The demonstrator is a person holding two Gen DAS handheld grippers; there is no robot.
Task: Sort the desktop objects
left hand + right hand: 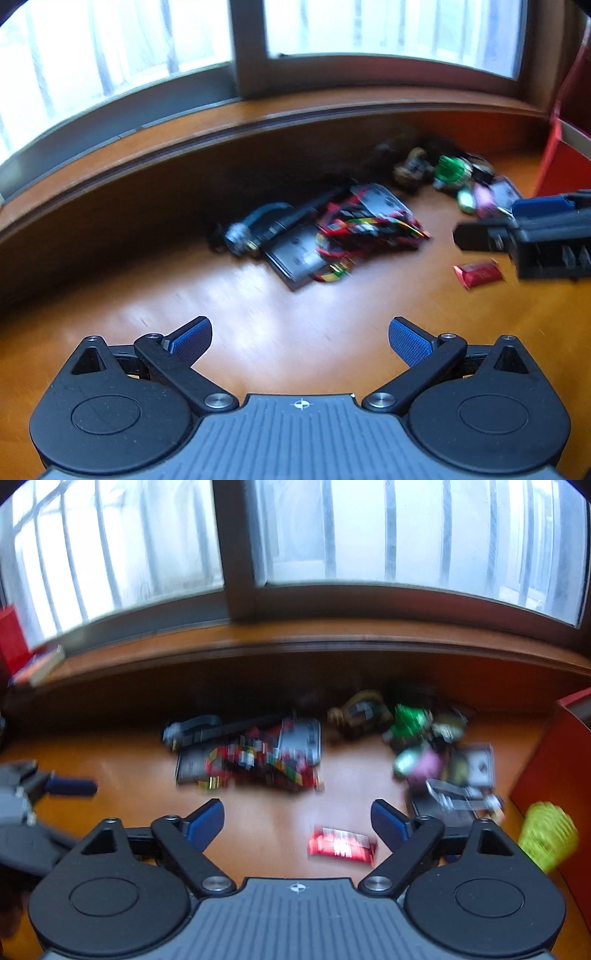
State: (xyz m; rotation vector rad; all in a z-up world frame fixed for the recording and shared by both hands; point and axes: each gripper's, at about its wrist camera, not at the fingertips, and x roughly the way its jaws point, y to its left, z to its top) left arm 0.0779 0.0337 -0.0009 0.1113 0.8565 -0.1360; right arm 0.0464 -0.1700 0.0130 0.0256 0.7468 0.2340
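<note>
Left wrist view: the left gripper [300, 341] hangs wide open and empty over the wooden desk [258, 332]; a cable pile [354, 229] lies ahead. Right wrist view: the right gripper [297, 821], open and empty, hovers near a red packet [341, 845], seemingly approaching; gripping calls for lowering around it.

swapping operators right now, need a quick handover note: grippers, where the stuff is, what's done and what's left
Left gripper: open, empty, over bare desk.
Right gripper: open, empty; the red packet lies just ahead of it, between its fingers, not gripped.
Things: dark cards with a tangle of red and multicoloured cords mid-desk; a cluster of small items to the right; red box at the far right. The blur hides finer detail.
Done: nothing looks sorted yet.
Left: everything, probably starting with the red packet.
</note>
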